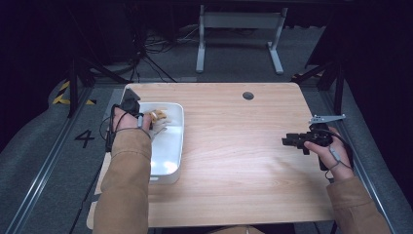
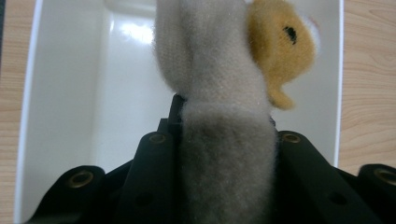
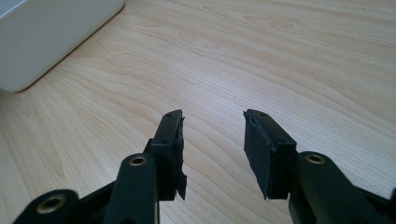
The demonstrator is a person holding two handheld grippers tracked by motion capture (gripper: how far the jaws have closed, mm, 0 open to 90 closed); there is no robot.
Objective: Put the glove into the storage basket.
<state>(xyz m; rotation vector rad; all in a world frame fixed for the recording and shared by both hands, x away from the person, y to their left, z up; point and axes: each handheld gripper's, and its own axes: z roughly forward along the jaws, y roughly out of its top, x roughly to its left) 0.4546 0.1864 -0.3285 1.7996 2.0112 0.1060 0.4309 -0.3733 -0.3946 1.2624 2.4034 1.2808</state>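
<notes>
Left gripper [image 2: 224, 140] clamped on a grey and tan plush toy [image 2: 224, 84], 2 jaws pressed into its grey fabric, tan head hanging past the tips. Held over the white tray [image 1: 170, 146] at the table's [image 1: 243, 170] left side, toy [image 1: 157, 117] above the tray's far end in the high view. Right gripper [image 3: 212, 135] parted to a moderate gap, holding nothing, hovering above bare wood at the table's right side [image 1: 291, 141], well apart from the tray [image 3: 42, 37].
</notes>
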